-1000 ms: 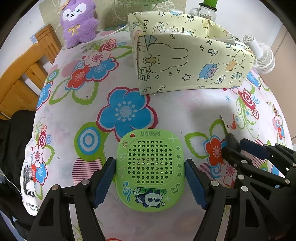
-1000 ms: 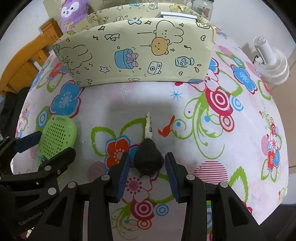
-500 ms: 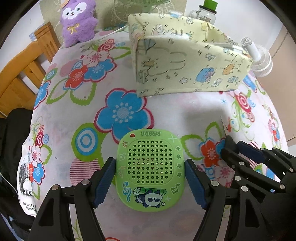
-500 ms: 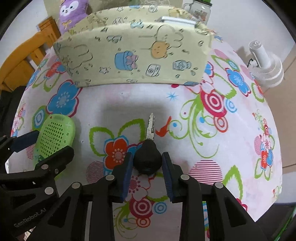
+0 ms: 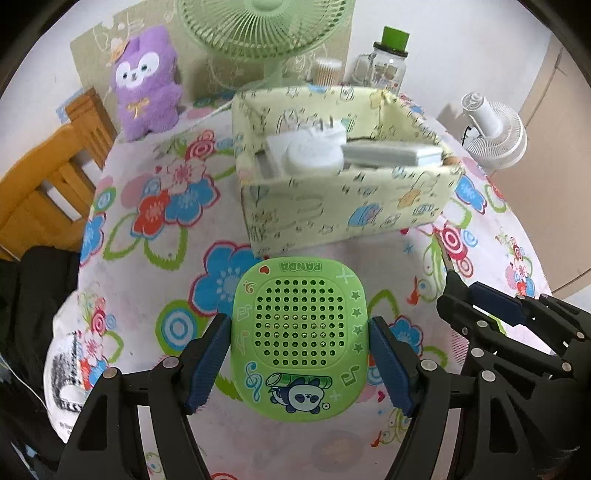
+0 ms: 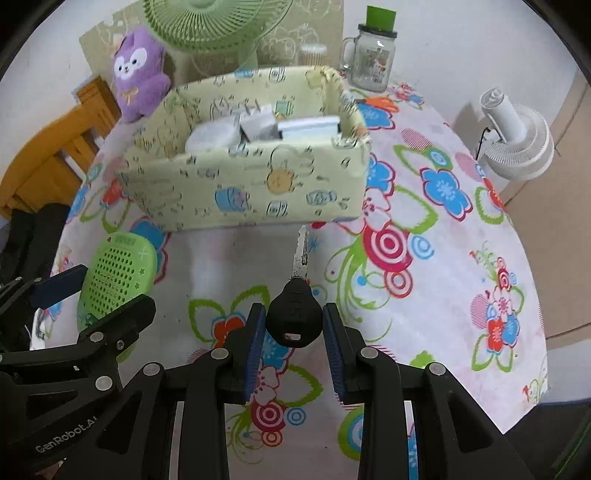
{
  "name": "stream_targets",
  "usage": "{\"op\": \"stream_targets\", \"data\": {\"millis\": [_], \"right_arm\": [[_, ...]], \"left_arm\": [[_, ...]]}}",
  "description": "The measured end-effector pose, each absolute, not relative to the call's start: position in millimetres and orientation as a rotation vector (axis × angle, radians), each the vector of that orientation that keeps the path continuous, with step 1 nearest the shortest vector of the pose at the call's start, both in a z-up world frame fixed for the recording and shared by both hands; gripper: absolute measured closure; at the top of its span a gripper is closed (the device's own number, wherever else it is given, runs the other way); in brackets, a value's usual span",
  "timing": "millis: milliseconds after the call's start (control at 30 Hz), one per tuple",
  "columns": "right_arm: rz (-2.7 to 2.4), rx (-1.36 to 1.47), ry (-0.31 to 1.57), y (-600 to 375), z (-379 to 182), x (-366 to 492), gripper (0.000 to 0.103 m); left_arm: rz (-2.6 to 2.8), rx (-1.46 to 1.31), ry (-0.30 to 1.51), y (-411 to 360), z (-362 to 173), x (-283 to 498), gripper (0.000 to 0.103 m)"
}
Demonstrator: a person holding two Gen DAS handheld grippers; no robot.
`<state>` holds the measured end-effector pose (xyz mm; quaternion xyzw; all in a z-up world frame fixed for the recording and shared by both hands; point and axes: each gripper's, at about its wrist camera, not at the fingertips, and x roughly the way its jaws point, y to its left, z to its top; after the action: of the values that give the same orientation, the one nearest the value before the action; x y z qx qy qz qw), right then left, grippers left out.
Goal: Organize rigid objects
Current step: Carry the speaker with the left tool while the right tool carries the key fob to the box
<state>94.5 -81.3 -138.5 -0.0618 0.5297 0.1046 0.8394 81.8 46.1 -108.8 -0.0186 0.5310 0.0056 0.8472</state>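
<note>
My left gripper (image 5: 299,350) is shut on a green perforated panda case (image 5: 300,343) and holds it above the flowered tablecloth. My right gripper (image 6: 294,321) is shut on the black head of a key (image 6: 294,315), its silver blade pointing toward the box. The pale yellow cartoon-print box (image 5: 343,206) stands just ahead, open on top, with white and grey items inside (image 5: 310,149). The box also shows in the right wrist view (image 6: 251,188). The right gripper appears at the right of the left wrist view (image 5: 480,306), and the green case at the left of the right wrist view (image 6: 116,273).
A purple plush toy (image 5: 146,85), a green fan (image 5: 258,22) and a glass jar with a green lid (image 5: 388,62) stand behind the box. A white small fan (image 5: 491,133) is at the right. A wooden chair (image 5: 44,181) is left of the table.
Both grippers have lifted their objects off the cloth and risen, so the open top of the box and its contents have come into view. The right jaws closed tighter on the key.
</note>
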Motion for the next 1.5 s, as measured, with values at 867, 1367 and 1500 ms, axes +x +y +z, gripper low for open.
{"op": "stream_targets", "data": {"millis": [867, 1367, 1500], "right_arm": [[0.221, -0.14, 1.007, -98, -60, 110, 0.069], [0.295, -0.162, 0.974, -96, -55, 147, 0.069], [0.316, -0.177, 0.97, -95, -56, 159, 0.069]], "left_arm": [[0.016, -0.028, 0.999, 29, -37, 94, 0.026], [0.043, -0.052, 0.99, 32, -33, 124, 0.026], [0.055, -0.053, 0.99, 32, -34, 136, 0.026]]}}
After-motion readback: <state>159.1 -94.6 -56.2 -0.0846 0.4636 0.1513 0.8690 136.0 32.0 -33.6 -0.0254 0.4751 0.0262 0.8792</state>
